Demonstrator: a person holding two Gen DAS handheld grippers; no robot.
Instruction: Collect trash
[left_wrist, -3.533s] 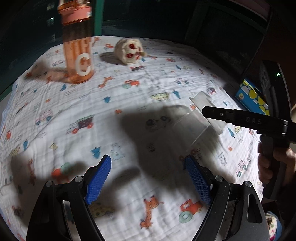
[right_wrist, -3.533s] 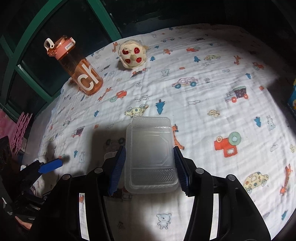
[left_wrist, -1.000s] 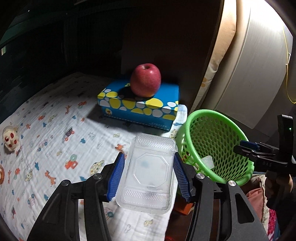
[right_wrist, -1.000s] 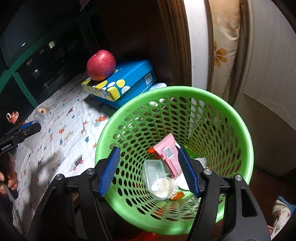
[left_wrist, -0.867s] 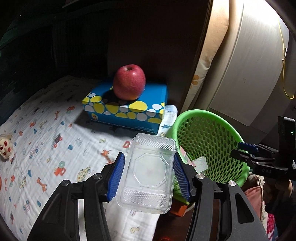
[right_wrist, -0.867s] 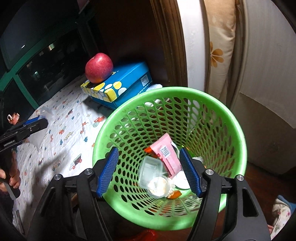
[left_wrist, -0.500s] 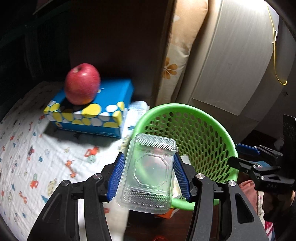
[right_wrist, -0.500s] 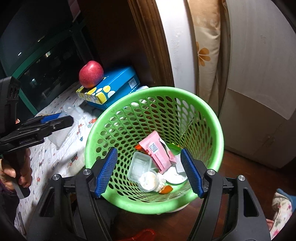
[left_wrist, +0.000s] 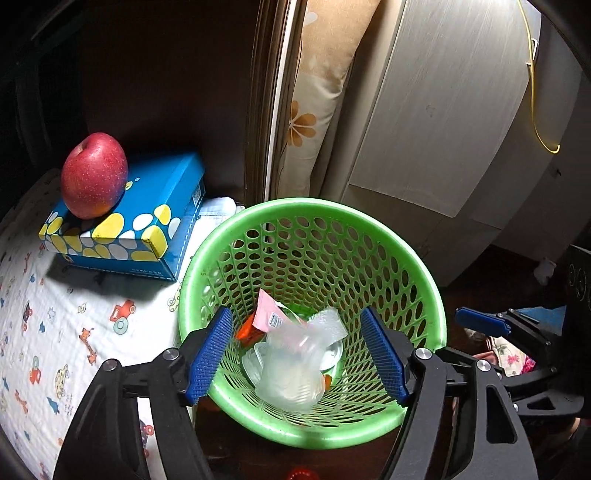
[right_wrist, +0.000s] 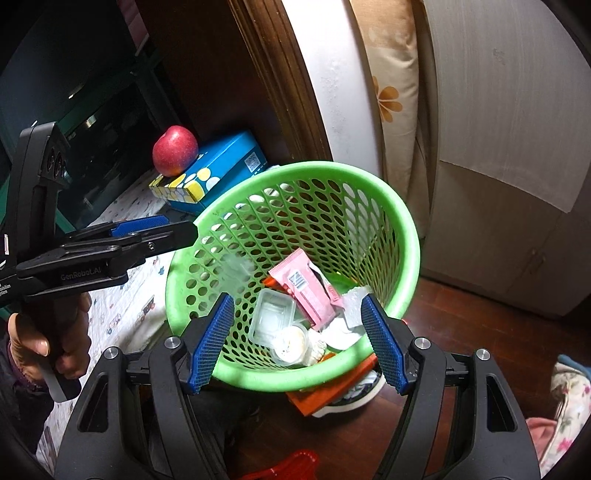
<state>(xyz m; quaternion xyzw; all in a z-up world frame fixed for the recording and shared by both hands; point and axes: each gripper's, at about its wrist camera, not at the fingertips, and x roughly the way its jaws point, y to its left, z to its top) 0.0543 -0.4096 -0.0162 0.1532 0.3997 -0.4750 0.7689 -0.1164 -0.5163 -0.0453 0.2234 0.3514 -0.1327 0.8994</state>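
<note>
A green mesh basket (left_wrist: 369, 225) stands on the floor by the bed and also shows in the right wrist view (right_wrist: 402, 218). My left gripper (left_wrist: 301, 358) is open above it. A clear plastic container (left_wrist: 291, 373), blurred, is loose inside the basket below the left gripper; in the right wrist view it shows as a faint blur (right_wrist: 236, 269). A pink wrapper (right_wrist: 306, 288), a small clear tub (right_wrist: 271, 317) and a round lid (right_wrist: 290, 347) lie in the basket. My right gripper (right_wrist: 297, 343) is open and empty over the basket's near rim.
A red apple (left_wrist: 94, 175) sits on a blue spotted tissue box (left_wrist: 147, 218) at the bed's corner. The printed bedsheet (left_wrist: 55, 325) lies left of the basket. A cabinet (left_wrist: 443, 110) and a flowered curtain (left_wrist: 314, 103) stand behind. An orange item (right_wrist: 332, 387) lies under the basket.
My left gripper has swung right over the basket and opened, letting go of the clear container, which now drops inside. My right gripper has drawn back slightly, still open.
</note>
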